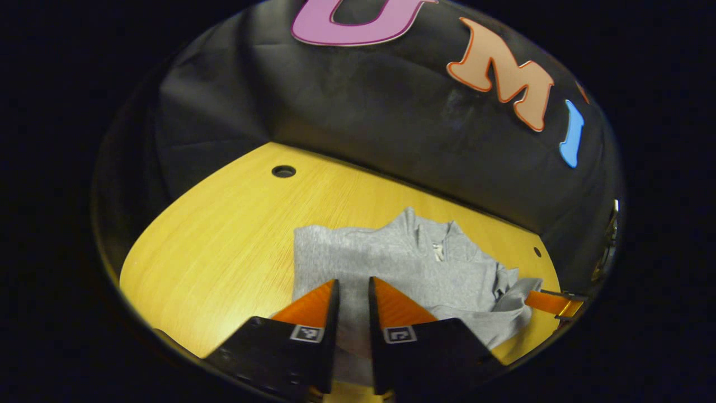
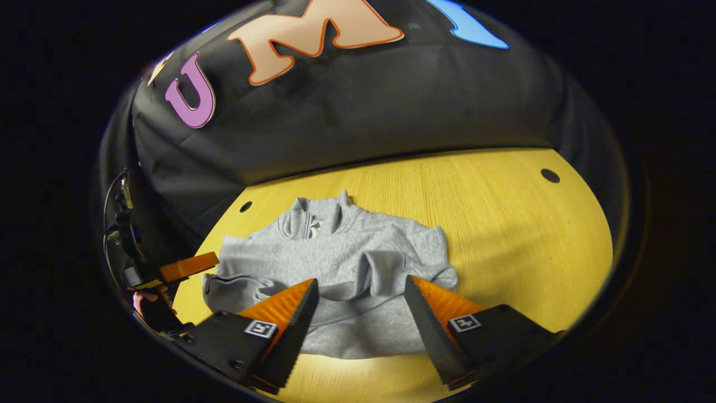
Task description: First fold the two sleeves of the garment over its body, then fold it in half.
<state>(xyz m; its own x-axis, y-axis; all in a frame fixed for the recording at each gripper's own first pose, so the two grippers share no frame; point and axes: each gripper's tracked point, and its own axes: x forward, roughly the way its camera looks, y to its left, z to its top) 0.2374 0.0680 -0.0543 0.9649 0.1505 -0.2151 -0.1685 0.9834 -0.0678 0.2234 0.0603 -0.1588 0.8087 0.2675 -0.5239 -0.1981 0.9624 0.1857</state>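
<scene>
A grey zip-collar garment [image 1: 391, 263] lies on the yellow wooden table [image 1: 224, 235], collar toward the booth wall. In the left gripper view, my left gripper [image 1: 353, 281] hovers over the garment's lower part. Its fingers stand a narrow gap apart, and flat grey cloth shows in that gap. In the right gripper view, my right gripper [image 2: 361, 280] is wide open over the garment [image 2: 335, 246] near its hem. A bunched sleeve [image 2: 391, 268] lies folded onto the body between its fingers. The left gripper [image 2: 190, 266] reaches the garment's left edge beside another folded sleeve [image 2: 240, 285]. The right gripper [image 1: 551, 302] shows at the garment's right edge.
The black cloth wall rises close behind the table [image 2: 503, 224]. Small round holes [image 1: 283, 171] [image 2: 550, 176] sit near the table's back corners. A hand [image 2: 146, 299] holds the left gripper, with cables above it. Bare wood lies on both sides of the garment.
</scene>
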